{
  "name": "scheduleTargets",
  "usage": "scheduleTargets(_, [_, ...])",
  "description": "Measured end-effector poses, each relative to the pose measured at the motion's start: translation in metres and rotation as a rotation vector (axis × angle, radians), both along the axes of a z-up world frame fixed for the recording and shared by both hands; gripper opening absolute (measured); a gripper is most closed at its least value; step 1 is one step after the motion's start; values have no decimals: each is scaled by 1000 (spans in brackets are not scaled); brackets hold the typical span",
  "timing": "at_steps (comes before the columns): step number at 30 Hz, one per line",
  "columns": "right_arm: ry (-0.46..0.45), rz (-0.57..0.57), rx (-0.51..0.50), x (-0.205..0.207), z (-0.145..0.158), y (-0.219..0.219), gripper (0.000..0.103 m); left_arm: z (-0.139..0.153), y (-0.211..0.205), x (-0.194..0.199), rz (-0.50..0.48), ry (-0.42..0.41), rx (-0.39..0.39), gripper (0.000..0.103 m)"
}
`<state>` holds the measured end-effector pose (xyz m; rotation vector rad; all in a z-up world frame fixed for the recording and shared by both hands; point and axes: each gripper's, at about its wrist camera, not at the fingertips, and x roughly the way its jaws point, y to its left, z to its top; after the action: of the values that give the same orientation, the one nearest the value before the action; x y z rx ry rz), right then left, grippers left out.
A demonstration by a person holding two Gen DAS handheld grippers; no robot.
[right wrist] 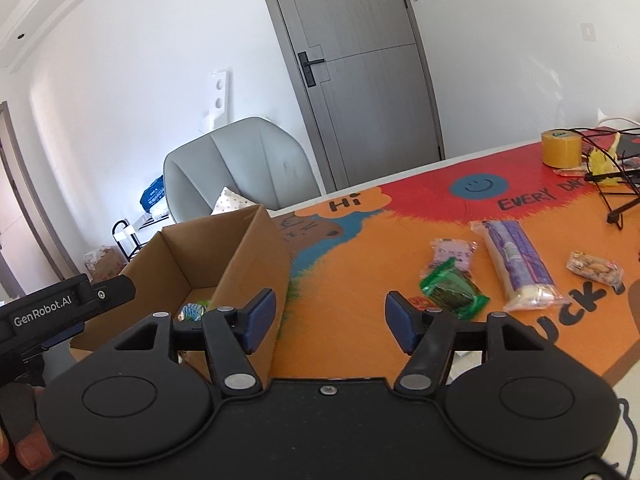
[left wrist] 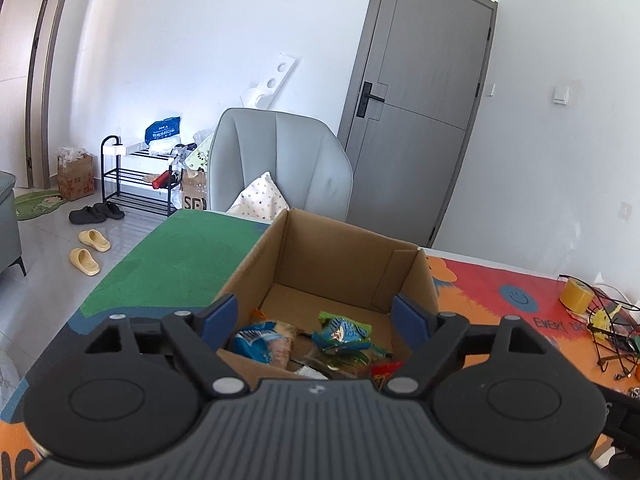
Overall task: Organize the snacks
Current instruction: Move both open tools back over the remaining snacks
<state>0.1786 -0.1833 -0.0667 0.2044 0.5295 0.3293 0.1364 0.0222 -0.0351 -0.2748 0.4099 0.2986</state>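
An open cardboard box stands on the colourful table mat; it also shows in the right wrist view. Inside lie a blue snack packet, a green-blue packet and a red one. My left gripper is open and empty above the box's near edge. My right gripper is open and empty over the mat right of the box. On the mat lie a green packet, a pink packet, a long purple-white packet, a small red packet and a small biscuit packet.
A yellow tape roll and a black wire stand with cables sit at the table's far right. A grey chair with a cushion stands behind the table, before a grey door. A shoe rack and slippers are on the floor left.
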Motion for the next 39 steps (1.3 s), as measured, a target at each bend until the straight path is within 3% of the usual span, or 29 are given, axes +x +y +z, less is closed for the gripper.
scheduleTargets(4, [-4,-28,1,-5,0,-14,70,0,-13,0,-20,6,4,90])
scheduleTargets(15, [16,-117,31,-14,-6,-68,77,1,-61,-5,-89,14,50,90])
scheduleTargets(25, [3,-189,49,-23,-9,-116,92,-4,-110,-3,-200,30,95,90])
scheduleTargets(39, [25,-273,47,-21,-19,-165,93,-23,-160,15,-292,84,86,90])
